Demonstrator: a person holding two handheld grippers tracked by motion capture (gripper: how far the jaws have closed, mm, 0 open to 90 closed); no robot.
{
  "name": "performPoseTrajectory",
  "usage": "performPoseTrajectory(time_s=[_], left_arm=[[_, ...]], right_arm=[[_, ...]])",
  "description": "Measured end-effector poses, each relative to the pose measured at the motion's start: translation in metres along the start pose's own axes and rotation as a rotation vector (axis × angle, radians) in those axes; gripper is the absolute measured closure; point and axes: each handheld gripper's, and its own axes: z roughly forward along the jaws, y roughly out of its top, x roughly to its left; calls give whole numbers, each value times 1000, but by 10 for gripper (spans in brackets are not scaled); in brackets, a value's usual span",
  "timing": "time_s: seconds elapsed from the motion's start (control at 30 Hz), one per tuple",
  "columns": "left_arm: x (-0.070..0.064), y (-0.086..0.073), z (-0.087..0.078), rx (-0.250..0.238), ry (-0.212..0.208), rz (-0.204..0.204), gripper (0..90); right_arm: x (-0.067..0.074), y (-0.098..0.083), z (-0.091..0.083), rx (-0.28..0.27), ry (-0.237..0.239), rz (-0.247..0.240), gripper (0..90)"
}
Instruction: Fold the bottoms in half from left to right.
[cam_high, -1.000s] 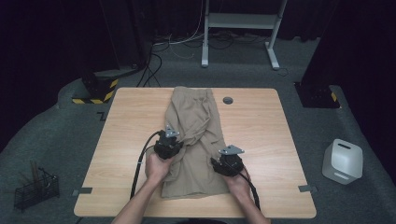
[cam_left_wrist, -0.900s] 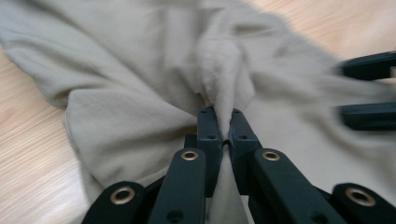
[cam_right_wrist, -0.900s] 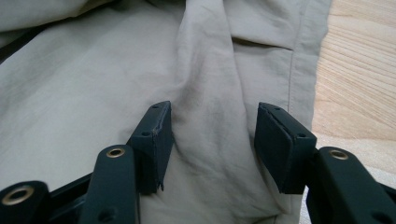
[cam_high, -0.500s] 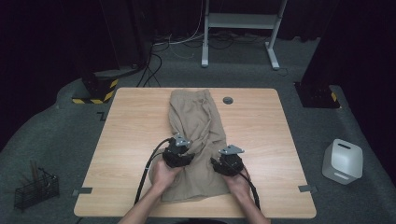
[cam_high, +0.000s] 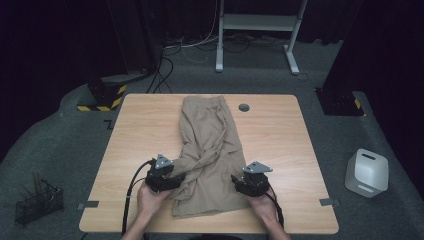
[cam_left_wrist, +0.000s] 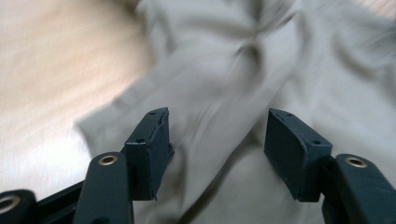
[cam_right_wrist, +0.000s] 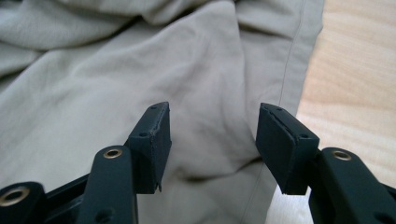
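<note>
A khaki garment (cam_high: 210, 150) lies lengthwise on the wooden table (cam_high: 280, 140), with a twisted fold bunched across its middle. My left gripper (cam_high: 175, 178) is at the cloth's near left edge. Its jaws have just been opening and stand open over the rumpled fabric (cam_left_wrist: 243, 70), with the fingertips (cam_left_wrist: 152, 135) clear of it and nothing pressed between them; that view is blurred. My right gripper (cam_high: 242, 185) is at the near right side, open above the flat cloth (cam_right_wrist: 140, 70) beside its seamed edge (cam_right_wrist: 287, 70), gripping nothing.
A black round grommet (cam_high: 244, 107) sits in the table's far side. On the floor are a white container (cam_high: 367, 172) at the right, a black wire basket (cam_high: 37, 202) at the left, a yellow-black striped base (cam_high: 102, 97) and a white stand (cam_high: 255, 22) behind.
The left gripper swung over the cloth's middle, then back toward the near left edge, and its jaws opened. The cloth's left side is now bunched into a twisted fold. The right gripper barely shifted.
</note>
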Motion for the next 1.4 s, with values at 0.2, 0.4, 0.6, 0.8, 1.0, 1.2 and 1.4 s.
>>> performPoseTrajectory(time_s=[0.2, 0.4, 0.6, 0.8, 1.0, 1.2, 1.4], left_arm=[[7, -8, 17, 13, 55, -14, 406], [24, 9, 37, -20, 118, -19, 434], [39, 21, 38, 2, 120, -57, 634], [29, 20, 7, -76, 94, -20, 771], [4, 25, -14, -145, 35, 41, 850], [-36, 21, 11, -64, -39, 169, 876], [-30, 13, 40, 7, -19, 141, 884]], right_arm=[[3, -8, 8, 33, -16, -17, 460], [2, 4, 23, 21, -42, -13, 465], [-2, 17, 38, 20, -58, 3, 465], [-2, 17, 38, 21, -59, 3, 465], [-2, 17, 38, 22, -60, 6, 466], [0, 14, 31, 17, -26, 24, 461], [4, 3, 12, 33, 0, -10, 472]])
